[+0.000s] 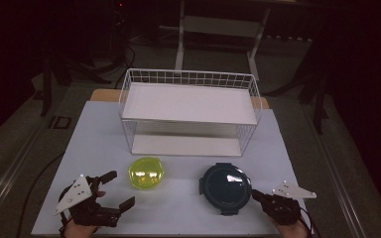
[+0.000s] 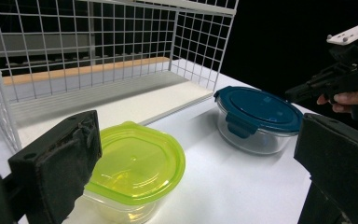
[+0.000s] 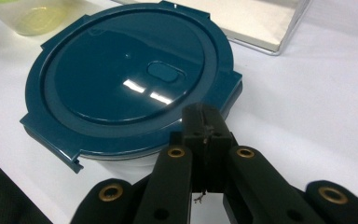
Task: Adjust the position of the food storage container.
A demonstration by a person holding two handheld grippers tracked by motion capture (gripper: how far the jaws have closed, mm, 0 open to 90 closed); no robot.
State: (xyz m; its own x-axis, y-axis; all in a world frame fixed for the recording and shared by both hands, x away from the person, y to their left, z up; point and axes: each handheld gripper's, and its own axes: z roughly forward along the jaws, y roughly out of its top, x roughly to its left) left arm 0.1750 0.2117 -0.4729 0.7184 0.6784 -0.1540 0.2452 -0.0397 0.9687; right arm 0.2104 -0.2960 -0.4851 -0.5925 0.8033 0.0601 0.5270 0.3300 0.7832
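Reading from the near edge of the tabletop (image 1: 99, 124) outward, I found both grippers low at my side of it. My left gripper (image 1: 115, 191) had its jaws spread wide and held nothing; in the left gripper view its two black pads (image 2: 56, 172) framed the yellow-lidded container (image 2: 133, 170), which sat just ahead of them and not yet between them. My right gripper (image 1: 256, 195) had its jaws pressed together with nothing between them. In the right gripper view its closed tip (image 3: 205, 135) sat at the near rim of the blue-lidded container (image 3: 130, 79); I could not tell whether tip and rim were touching or just apart.

Both containers stood upright on the tabletop with lids on, the yellow-lidded one (image 1: 146, 172) to the left and the blue-lidded one (image 1: 225, 187) to the right, near each other but apart. Beyond them stood the white wire rack (image 1: 188, 111), with an upper and a lower shelf, both bare.

I judged the step in hand to be the approach, before any grasp. Procedure for the next move, as I judged it:
1. Advance the left gripper until the yellow-lidded container sits between the pads, then close.
2. Open the right gripper before it can take the blue-lidded container, since a closed tip would only push it.

I judged the rack shelves to be the likely destination.
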